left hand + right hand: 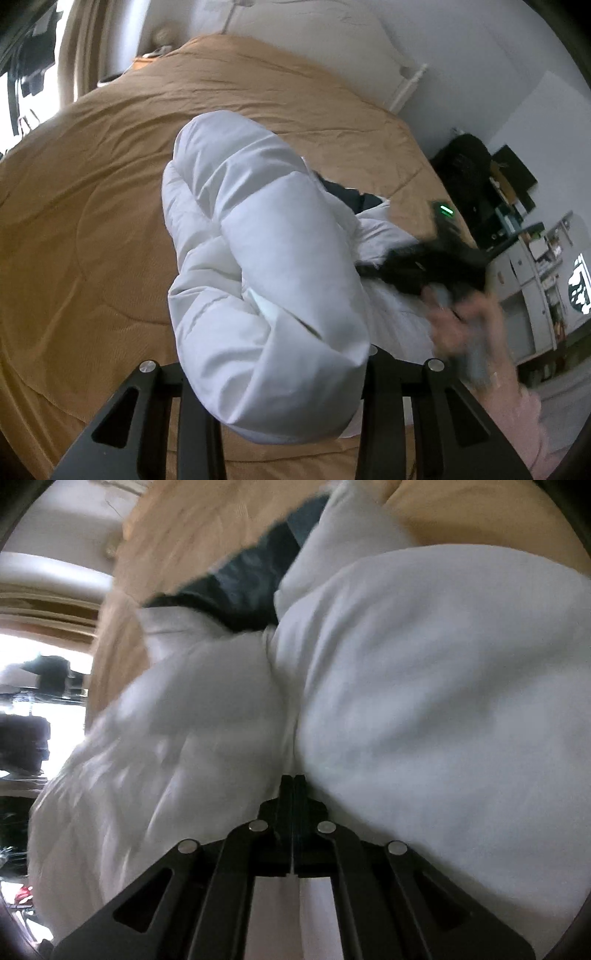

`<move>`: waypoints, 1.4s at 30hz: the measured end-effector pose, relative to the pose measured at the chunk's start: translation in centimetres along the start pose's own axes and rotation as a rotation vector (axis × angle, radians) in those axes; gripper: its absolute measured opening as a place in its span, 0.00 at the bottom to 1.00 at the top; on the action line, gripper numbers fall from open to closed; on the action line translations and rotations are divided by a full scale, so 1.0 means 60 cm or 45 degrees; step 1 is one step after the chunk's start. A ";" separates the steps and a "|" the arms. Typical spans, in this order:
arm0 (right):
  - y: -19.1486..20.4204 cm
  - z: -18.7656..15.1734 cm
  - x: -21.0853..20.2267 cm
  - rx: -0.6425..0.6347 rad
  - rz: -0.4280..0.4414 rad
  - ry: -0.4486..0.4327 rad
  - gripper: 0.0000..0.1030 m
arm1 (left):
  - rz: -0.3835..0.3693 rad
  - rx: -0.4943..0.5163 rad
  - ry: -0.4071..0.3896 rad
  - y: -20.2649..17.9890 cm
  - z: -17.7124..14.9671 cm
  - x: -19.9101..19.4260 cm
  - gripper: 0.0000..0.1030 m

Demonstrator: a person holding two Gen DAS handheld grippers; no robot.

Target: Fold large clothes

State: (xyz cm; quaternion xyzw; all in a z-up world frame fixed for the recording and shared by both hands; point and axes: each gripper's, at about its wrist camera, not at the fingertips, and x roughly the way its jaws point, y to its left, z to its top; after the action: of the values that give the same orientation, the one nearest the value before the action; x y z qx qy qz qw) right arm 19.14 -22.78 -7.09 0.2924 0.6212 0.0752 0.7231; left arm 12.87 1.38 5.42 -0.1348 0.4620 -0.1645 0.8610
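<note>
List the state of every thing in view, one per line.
White puffer jacket: bunched on the bed, dark lining showing, partly folded.
Tan quilt: spread over the bed, lightly wrinkled.
Left gripper: wide apart, jacket bulk between the fingers.
Right gripper: fingers together, tips pressed into the jacket; a pinch of fabric cannot be confirmed.
Right hand: blurred, in motion.

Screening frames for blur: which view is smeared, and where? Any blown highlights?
Left wrist: white puffer jacket sharp, only the right gripper and hand smear. Right wrist: jacket and tan bedspread soft throughout, window at left edge clipped white.
</note>
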 end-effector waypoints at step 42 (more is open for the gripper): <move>-0.049 -0.047 -0.367 -0.423 -0.259 -0.279 0.72 | 0.081 1.543 0.240 -0.506 -0.334 0.155 0.45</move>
State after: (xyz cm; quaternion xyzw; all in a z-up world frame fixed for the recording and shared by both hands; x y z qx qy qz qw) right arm 10.98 -34.67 10.03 0.1114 0.5442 0.0710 0.8285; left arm -3.95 -31.61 -0.66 0.4078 0.3642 -0.3835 0.7443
